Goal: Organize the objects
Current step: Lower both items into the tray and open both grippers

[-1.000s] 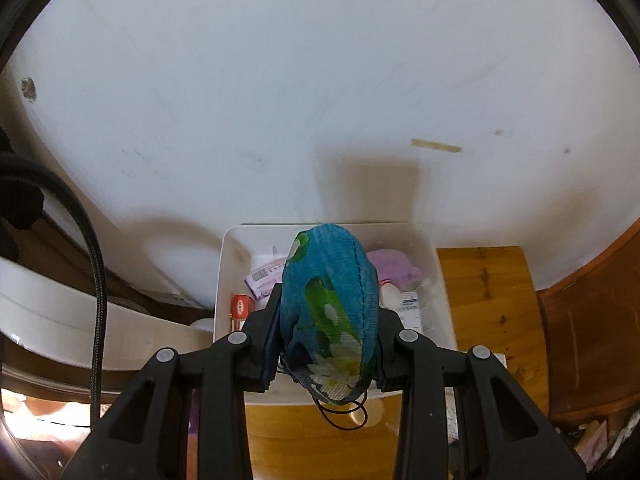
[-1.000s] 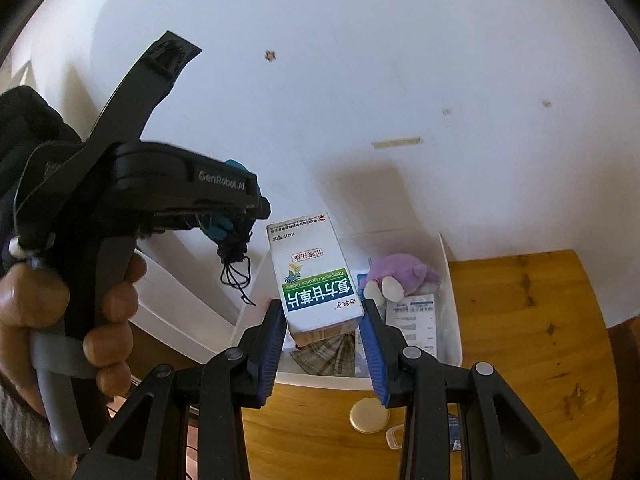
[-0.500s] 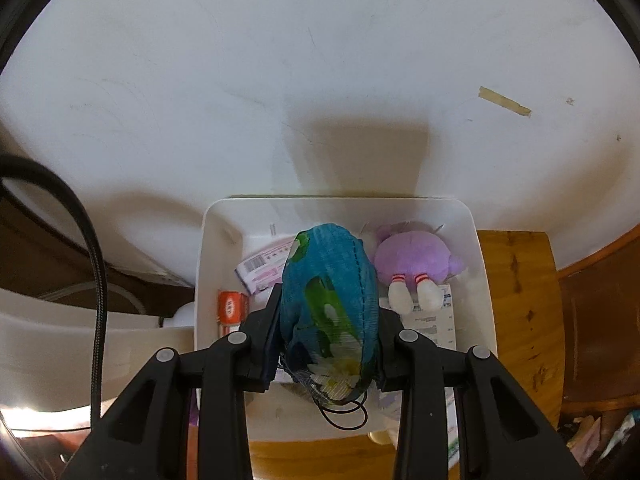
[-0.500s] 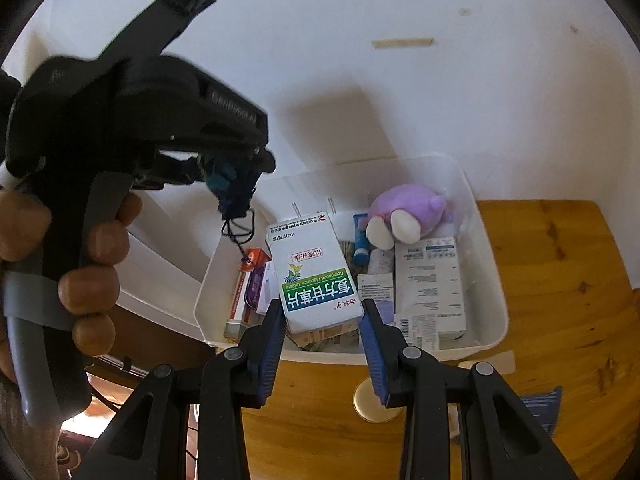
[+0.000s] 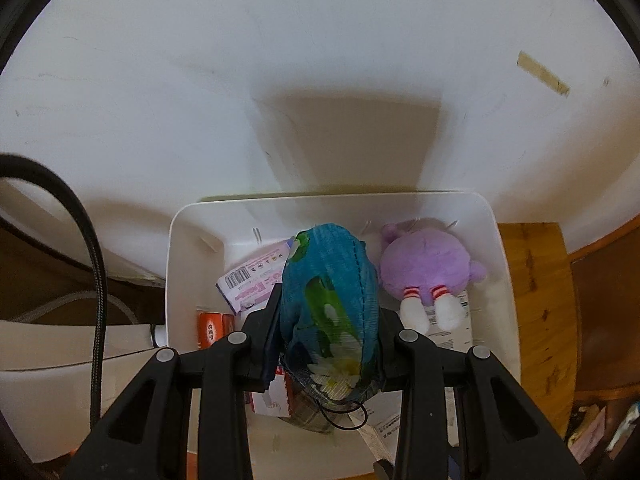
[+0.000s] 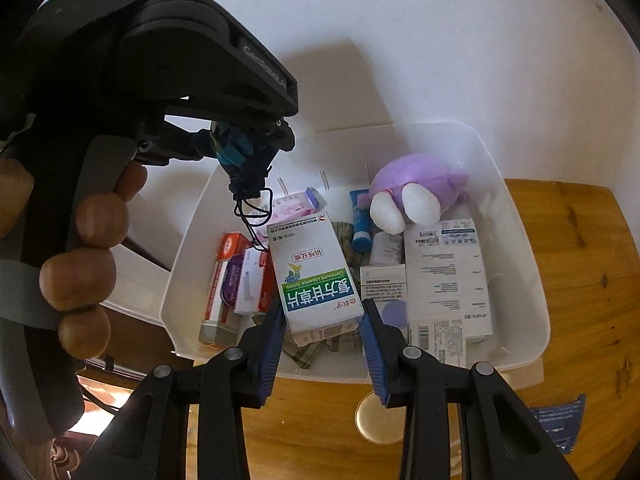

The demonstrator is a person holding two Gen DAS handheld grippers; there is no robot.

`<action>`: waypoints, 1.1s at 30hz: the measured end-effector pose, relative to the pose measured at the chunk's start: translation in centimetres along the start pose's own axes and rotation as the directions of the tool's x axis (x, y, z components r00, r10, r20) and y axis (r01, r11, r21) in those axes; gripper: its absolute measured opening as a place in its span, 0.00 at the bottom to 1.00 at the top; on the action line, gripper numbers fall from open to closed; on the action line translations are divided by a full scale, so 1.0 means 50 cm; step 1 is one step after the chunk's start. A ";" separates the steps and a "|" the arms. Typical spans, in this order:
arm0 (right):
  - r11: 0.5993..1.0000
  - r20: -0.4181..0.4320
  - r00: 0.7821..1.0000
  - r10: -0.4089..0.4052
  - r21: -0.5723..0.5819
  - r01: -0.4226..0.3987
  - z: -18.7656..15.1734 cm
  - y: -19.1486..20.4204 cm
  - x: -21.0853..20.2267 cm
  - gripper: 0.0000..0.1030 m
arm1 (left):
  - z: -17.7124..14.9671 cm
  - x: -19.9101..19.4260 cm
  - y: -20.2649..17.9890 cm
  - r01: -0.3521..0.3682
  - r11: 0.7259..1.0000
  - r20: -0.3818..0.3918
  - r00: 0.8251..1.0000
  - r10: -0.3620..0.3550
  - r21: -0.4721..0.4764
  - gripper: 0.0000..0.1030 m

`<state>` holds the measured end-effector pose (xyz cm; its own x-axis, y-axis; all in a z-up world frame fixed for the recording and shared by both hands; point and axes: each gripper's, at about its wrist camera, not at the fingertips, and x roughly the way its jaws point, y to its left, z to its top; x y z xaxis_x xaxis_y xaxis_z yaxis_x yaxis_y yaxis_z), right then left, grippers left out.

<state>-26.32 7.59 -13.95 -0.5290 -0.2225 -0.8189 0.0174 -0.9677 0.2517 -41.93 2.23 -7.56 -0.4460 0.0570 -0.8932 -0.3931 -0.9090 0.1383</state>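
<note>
Left wrist view: left gripper (image 5: 329, 320) clamped on a blue floral fabric pouch (image 5: 330, 300), jaws pressed to both its flanks, long axis running away from the camera, black drawstring loop (image 5: 344, 420) dangling at the near end. Pouch hangs directly over the white bin (image 5: 176, 280), above its centre-left; purple plush toy (image 5: 424, 268) lies in the far-right corner, a pink-and-white barcoded packet (image 5: 252, 284) just left of the pouch (print too small to read), an orange-red tube (image 5: 212, 326) by the left wall. Release looks like a straight drop. Right wrist view: right gripper (image 6: 322, 340) closed on a white-and-green medicine box (image 6: 316, 276), held by its near end, long axis pointing into the bin, box over the near-centre. Label reads "Compound Liquorice Tablets" with Chinese characters and "100" beside it. Left gripper body, held in a hand (image 6: 84, 256), shows "GenRoboLAI" lettering and sits farther left and higher. Wooden table (image 6: 580, 280) under the bin; both loads already over it, neither set down.
</note>
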 end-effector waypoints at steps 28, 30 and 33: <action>0.998 0.049 0.999 0.003 -0.058 0.000 -0.018 -0.006 0.000 0.65 | 0.001 -0.013 0.003 -0.150 0.986 0.069 0.987 0.145 0.075 0.64; 0.998 0.054 0.999 0.004 -0.062 -0.001 -0.018 -0.002 -0.006 0.65 | -0.001 -0.025 0.004 -0.154 0.985 0.081 0.986 0.148 0.075 0.64; 0.998 0.061 0.998 0.003 -0.065 0.001 0.010 0.018 0.037 0.65 | -0.004 -0.030 0.000 -0.175 0.982 0.097 0.981 0.167 0.074 0.64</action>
<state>-27.71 6.36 -14.98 -0.5794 -0.2176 -0.7854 0.0722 -0.9736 0.2164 -41.08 2.04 -6.29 -0.5812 -0.0560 -0.8118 -0.3678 -0.8718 0.3235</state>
